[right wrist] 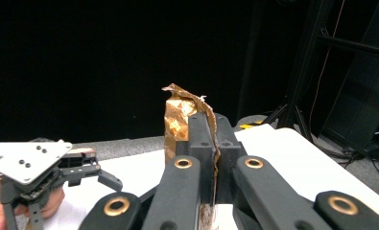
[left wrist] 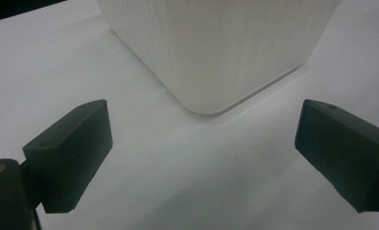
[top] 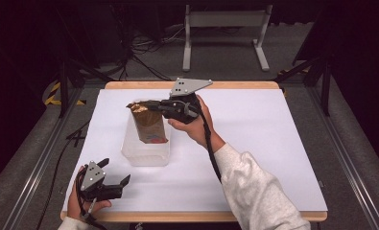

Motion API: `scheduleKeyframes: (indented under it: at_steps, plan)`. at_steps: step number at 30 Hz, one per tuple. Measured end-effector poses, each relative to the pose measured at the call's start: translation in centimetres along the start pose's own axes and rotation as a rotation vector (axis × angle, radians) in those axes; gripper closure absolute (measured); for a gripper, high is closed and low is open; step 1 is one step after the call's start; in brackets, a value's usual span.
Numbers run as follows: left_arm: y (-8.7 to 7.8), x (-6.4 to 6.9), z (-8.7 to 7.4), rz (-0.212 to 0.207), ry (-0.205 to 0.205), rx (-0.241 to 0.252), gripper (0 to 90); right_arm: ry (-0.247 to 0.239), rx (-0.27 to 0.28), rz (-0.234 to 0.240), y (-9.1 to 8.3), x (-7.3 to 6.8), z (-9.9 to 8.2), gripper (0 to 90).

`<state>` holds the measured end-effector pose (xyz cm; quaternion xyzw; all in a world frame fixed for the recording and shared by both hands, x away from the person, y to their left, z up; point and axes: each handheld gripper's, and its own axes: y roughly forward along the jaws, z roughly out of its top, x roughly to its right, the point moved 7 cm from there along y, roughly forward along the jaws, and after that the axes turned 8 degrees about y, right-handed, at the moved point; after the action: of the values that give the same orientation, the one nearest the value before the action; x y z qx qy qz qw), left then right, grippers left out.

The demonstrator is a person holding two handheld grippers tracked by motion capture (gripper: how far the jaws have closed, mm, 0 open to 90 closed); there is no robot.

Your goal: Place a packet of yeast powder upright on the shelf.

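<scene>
A brown foil snack bag point(top: 148, 124) hangs upright with its lower part inside a white ribbed plastic container point(top: 146, 154) on the white table. My right gripper point(top: 146, 106) is shut on the bag's crumpled top edge and holds it from the right. Between the closed jaws in the right gripper view, the bag point(right wrist: 180, 115) sticks up, copper-coloured and creased. My left gripper point(top: 116, 173) rests low near the table's front left corner, open, with nothing between its fingers. The left gripper view has the container's corner point(left wrist: 211, 52) just beyond that gripper point(left wrist: 201, 158).
The white table cover point(top: 264, 134) spreads wide to the right of the container. A wooden table edge point(top: 192, 216) runs along the front. Behind the table stand a grey metal frame point(top: 225, 28) and cables on the floor.
</scene>
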<state>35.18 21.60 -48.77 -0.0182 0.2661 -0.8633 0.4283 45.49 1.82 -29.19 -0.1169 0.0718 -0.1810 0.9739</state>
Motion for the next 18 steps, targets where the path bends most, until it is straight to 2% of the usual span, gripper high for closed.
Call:
scheduleKeyframes:
  at_steps: [6,12,17,18]
  plan:
    - [0.0,0.1,0.0,-0.002,0.002,-0.003,6.6,-0.020,-0.032,0.018,0.4,-1.2,-0.6,89.3]
    - [0.0,0.1,0.0,-0.003,0.002,-0.003,6.6,-0.004,-0.024,0.028,0.5,-1.3,-0.9,89.3]
    - [0.0,0.1,0.1,-0.003,0.002,-0.001,6.6,-0.023,-0.023,-0.004,0.5,-1.0,-0.7,89.2]
    - [0.1,0.1,0.1,-0.004,0.002,0.000,6.6,-0.019,-0.021,0.001,0.5,-1.0,-0.6,89.2]
